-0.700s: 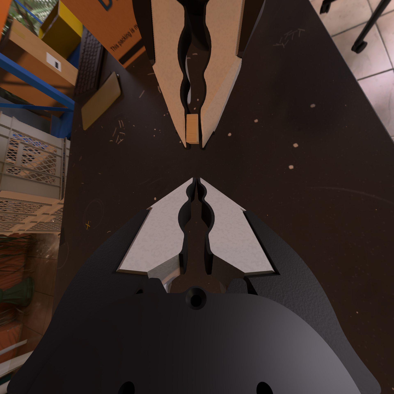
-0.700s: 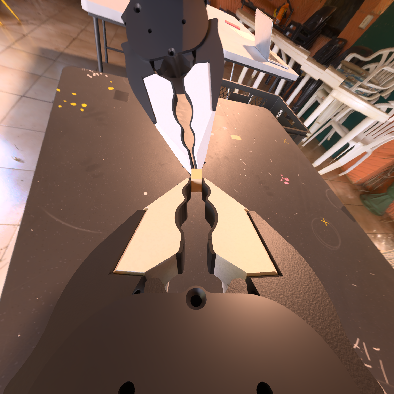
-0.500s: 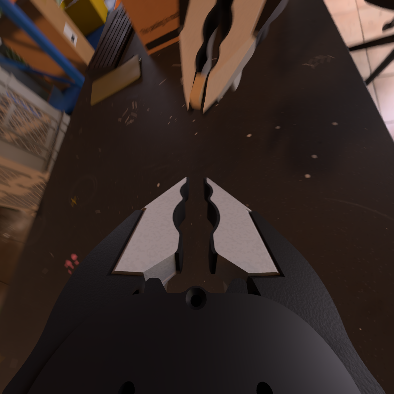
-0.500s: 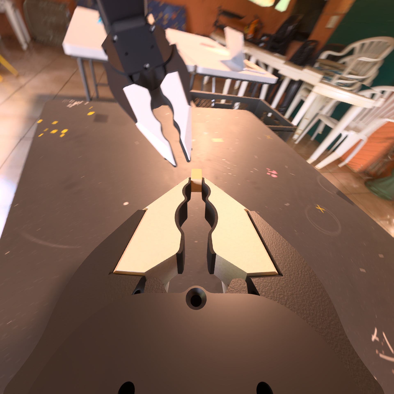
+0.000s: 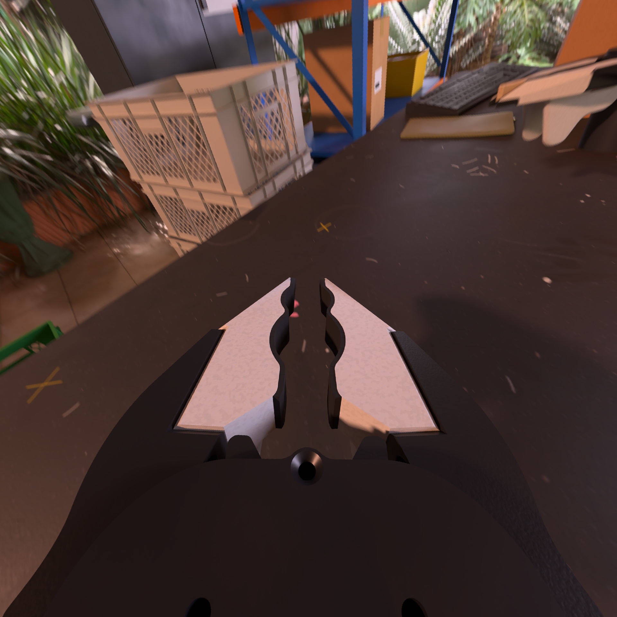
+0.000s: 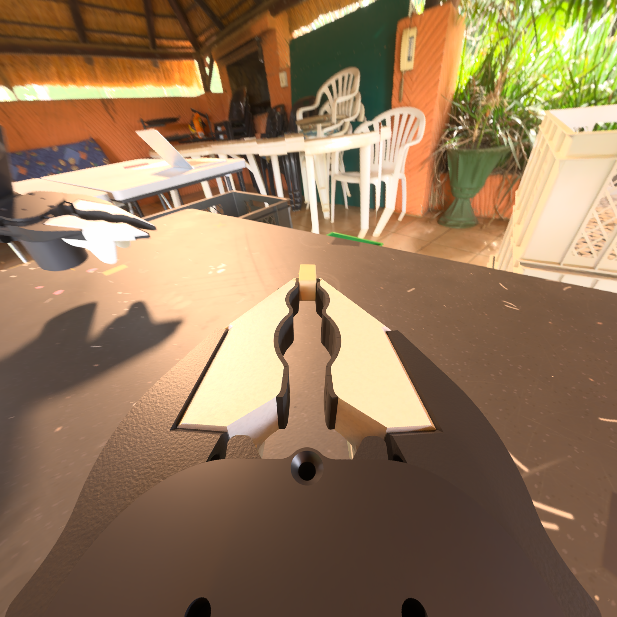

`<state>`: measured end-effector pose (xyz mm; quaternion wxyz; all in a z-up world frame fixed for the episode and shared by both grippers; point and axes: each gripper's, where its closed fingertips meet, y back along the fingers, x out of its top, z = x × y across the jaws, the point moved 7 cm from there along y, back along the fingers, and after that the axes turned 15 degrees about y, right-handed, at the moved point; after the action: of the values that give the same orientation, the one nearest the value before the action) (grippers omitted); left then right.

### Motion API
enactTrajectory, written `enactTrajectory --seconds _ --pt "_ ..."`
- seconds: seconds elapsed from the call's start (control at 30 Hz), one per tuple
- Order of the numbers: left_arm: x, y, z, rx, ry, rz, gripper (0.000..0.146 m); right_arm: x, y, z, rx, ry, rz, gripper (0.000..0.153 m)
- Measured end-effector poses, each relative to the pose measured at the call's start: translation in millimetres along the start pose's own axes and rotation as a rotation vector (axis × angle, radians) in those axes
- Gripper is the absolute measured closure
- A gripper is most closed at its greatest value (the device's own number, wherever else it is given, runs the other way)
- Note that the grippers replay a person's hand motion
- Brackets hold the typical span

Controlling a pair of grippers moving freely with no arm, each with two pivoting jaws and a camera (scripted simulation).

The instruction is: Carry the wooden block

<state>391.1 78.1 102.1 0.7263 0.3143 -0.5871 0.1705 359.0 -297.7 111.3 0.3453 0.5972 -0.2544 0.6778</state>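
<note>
The small wooden block [image 6: 307, 273] is clamped between the tips of my right gripper [image 6: 307, 283], which is shut on it just above the dark table [image 6: 467, 350]. My left gripper [image 5: 307, 282] is open by a narrow gap and empty, low over the table. In the right wrist view the left gripper [image 6: 93, 230] shows far off at the left edge, well apart from the block. In the left wrist view the right gripper [image 5: 551, 100] shows blurred at the upper right, and I cannot make out the block there.
Stacked beige crates [image 5: 207, 133] stand beside the table edge and also show in the right wrist view [image 6: 567, 200]. A keyboard [image 5: 467, 86] and a flat wooden board [image 5: 457, 125] lie at the table's far end. White chairs and tables [image 6: 367, 150] stand beyond.
The two grippers have drawn apart and both views have swung round. The left gripper went from nearly shut to slightly open. The right gripper has kept hold of the block.
</note>
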Motion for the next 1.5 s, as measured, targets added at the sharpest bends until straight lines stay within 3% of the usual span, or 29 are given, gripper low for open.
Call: enactTrajectory --seconds 0.1,0.23,0.43,0.53,0.87,1.5 --pt "6.3 -10.8 -1.4 0.027 -0.066 0.078 0.137 -7.3 -15.2 15.4 -0.007 0.033 -0.086 0.145" --pt "10.4 -26.8 -2.9 0.070 -0.217 0.116 0.144 -8.1 -44.3 42.4 -0.094 0.169 -0.337 0.145" --pt "15.9 -29.5 -14.5 0.035 -0.118 0.131 0.145 -20.2 -85.4 90.1 -0.315 0.245 -0.638 0.145" --pt "17.8 -25.5 -20.3 0.028 -0.072 0.164 0.146 -37.7 -93.1 92.3 -0.311 0.260 -0.742 0.145" --pt "14.3 -32.9 -18.1 0.090 -0.130 0.121 0.146 -58.6 -95.1 78.0 -0.132 0.163 -0.687 0.144" --pt "10.0 -45.8 -20.7 0.164 -0.149 0.021 0.145 -58.5 -94.3 75.2 -0.115 0.180 -0.679 0.144"
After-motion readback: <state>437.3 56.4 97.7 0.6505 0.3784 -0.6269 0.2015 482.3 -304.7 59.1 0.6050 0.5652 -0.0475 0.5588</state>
